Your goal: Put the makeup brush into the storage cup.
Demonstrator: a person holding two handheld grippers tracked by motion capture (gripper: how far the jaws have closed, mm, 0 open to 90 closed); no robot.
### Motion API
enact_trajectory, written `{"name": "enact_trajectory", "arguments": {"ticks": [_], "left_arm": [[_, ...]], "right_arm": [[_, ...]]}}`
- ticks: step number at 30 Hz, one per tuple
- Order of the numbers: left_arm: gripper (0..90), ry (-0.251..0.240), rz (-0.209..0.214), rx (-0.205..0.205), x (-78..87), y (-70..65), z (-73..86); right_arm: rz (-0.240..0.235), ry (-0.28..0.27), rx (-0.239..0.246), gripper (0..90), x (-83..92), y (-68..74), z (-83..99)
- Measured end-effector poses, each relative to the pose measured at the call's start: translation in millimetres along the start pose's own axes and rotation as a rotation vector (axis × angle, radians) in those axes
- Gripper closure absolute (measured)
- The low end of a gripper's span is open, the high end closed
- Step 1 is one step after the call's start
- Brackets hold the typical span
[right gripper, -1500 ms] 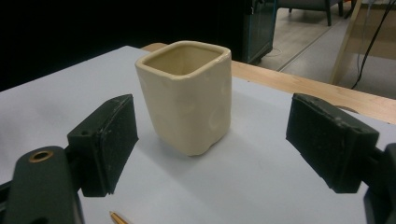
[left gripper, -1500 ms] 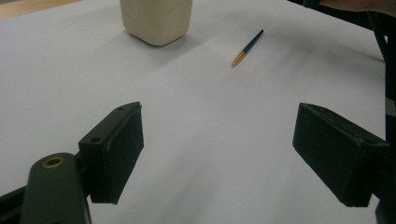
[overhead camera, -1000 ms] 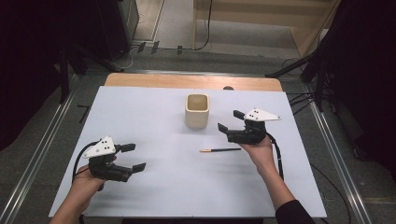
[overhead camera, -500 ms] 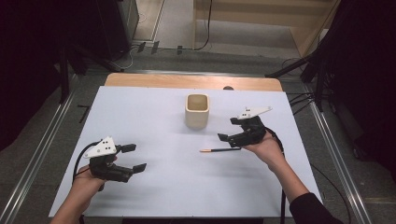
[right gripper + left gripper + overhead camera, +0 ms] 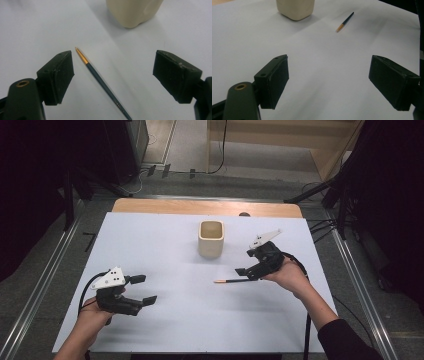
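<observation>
A thin dark paintbrush with an orange tip lies flat on the white table, also seen as the paintbrush and the paintbrush. A cream square cup stands upright behind it; the cup and the cup show at the top of both gripper views. My right gripper hovers low over the brush's handle end, open, with the brush running between its jaws nearer the left one. My left gripper rests open at the front left, nothing between its jaws.
The white table ends in a wooden strip at the far edge. Metal rails run along both sides on the floor. Cables lie beyond the right edge.
My right gripper has dropped down and forward toward the paintbrush, tilting over its handle end. The left gripper has stayed put.
</observation>
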State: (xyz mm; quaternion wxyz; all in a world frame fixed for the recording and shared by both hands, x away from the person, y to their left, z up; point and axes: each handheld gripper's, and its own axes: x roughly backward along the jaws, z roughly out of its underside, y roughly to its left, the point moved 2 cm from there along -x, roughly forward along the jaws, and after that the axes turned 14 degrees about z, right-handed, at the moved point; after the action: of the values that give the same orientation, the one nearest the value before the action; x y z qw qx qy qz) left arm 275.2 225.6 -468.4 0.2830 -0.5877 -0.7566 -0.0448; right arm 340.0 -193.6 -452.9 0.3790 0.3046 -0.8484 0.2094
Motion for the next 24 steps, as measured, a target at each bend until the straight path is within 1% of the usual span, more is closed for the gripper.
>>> {"name": "enact_trajectory", "arguments": {"ticks": [2, 4, 5, 8, 9, 10, 11, 12, 13, 14, 15, 16, 17, 19, 22, 23, 24], "left_arm": [[16.8, 0.001, -0.001, 0.000, 0.0, 0.1, 0.0], [16.8, 0.001, -0.001, 0.000, -0.1, -0.1, 0.0], [16.8, 0.000, 0.000, 0.000, -0.1, -0.1, 0.0], [16.8, 0.000, 0.000, -0.001, 0.1, 0.1, 0.0], [16.8, -0.001, 0.000, 0.000, 0.1, 0.0, 0.0], [16.8, -0.001, 0.000, 0.000, 0.1, 0.0, 0.0], [16.8, 0.003, 0.000, -0.001, 0.2, 0.3, 0.2], [16.8, 0.003, 0.000, -0.001, 0.2, 0.3, 0.2], [16.8, 0.001, -0.002, 0.002, 0.2, 0.8, 0.5], [16.8, 0.001, -0.002, 0.002, 0.2, 0.8, 0.5], [16.8, 0.000, -0.002, 0.003, 0.4, 1.0, 0.5], [16.8, 0.001, -0.004, 0.004, 0.8, 1.2, 0.6], [16.9, 0.001, -0.004, 0.004, 0.8, 1.2, 0.6], [16.9, 0.001, -0.002, 0.004, 0.6, 1.0, 0.6], [16.8, 0.001, -0.001, 0.006, 0.1, 0.8, 0.6], [16.8, 0.002, 0.001, 0.006, -0.2, 0.8, 0.7], [16.9, 0.002, 0.001, 0.006, -0.2, 0.8, 0.7]], "right_arm": [[-0.001, 0.010, 0.002, 17.7, 0.0, 0.6, -0.1], [-0.007, 0.039, 0.030, 17.8, -1.0, 1.4, -1.3], [-0.007, 0.039, 0.030, 17.8, -1.0, 1.4, -1.3], [-0.017, 0.070, 0.052, 18.1, -1.6, 2.9, -3.1], [-0.023, 0.083, 0.082, 18.3, -2.1, 3.2, -4.3], [-0.026, 0.093, 0.098, 18.4, -2.2, 3.4, -5.0], [-0.024, 0.094, 0.113, 18.6, -2.4, 3.6, -5.7], [-0.024, 0.094, 0.113, 18.6, -2.4, 3.6, -5.7], [-0.023, 0.101, 0.143, 19.3, -2.5, 4.0, -6.6], [-0.022, 0.100, 0.155, 19.4, -3.6, 3.9, -6.7], [-0.022, 0.100, 0.155, 19.4, -3.6, 3.9, -6.7], [-0.026, 0.123, 0.172, 19.6, -5.3, 4.3, -6.6], [-0.026, 0.123, 0.172, 19.6, -5.3, 4.3, -6.6], [-0.021, 0.144, 0.205, 19.7, -6.7, 4.7, -7.0], [-0.028, 0.174, 0.233, 20.2, -6.9, 5.4, -8.3], [-0.031, 0.191, 0.246, 20.3, -6.6, 5.8, -9.6], [-0.037, 0.192, 0.268, 20.3, -7.1, 5.4, -10.4]]}}
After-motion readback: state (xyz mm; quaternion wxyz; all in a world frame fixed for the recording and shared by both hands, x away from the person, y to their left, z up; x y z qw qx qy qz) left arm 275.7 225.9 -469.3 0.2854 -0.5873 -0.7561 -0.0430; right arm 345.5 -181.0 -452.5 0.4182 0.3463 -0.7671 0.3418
